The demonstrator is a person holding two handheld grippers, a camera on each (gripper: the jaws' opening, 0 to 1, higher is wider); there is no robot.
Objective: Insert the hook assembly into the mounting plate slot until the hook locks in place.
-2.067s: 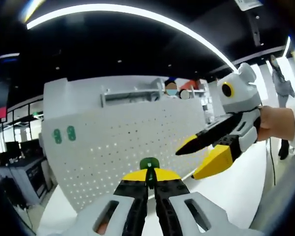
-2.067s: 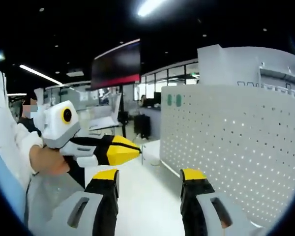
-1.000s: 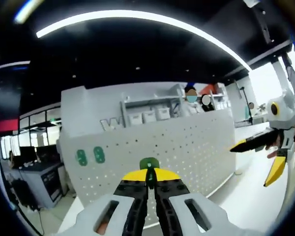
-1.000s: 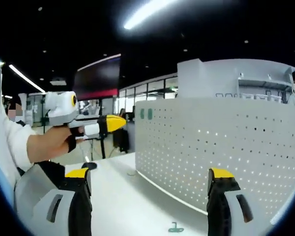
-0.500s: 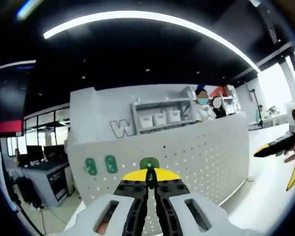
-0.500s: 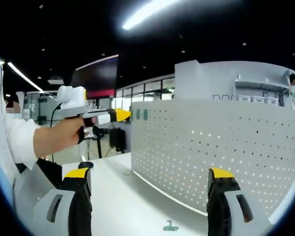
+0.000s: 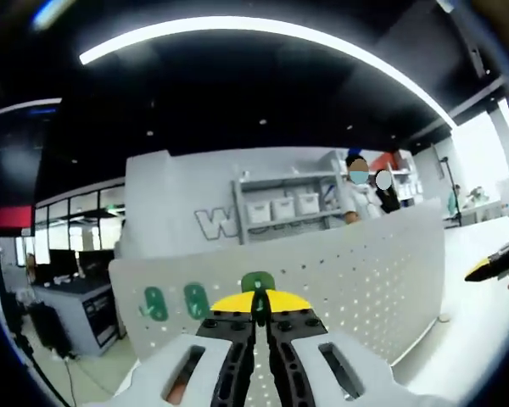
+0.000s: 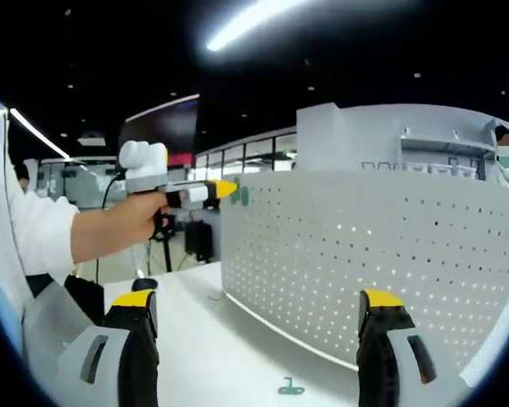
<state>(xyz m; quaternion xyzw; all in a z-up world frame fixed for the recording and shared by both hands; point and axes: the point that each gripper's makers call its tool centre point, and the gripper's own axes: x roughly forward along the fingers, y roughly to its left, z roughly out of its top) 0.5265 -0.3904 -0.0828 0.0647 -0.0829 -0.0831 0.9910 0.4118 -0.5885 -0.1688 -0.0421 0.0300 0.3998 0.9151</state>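
Green plastic hook (image 7: 257,283) pinched in left tool (image 7: 256,307); right tool (image 8: 259,298) wide before perforated panel (image 8: 365,254).

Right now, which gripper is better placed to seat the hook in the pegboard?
Left. The left gripper holds a green hook at the pegboard; the right gripper hangs open, empty.

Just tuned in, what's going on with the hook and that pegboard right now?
A person holds the left gripper up to the top corner of the white pegboard, its jaws shut on a green hook. Two green hooks already hang on the board. The right gripper is open over the white table, where a small green piece lies.
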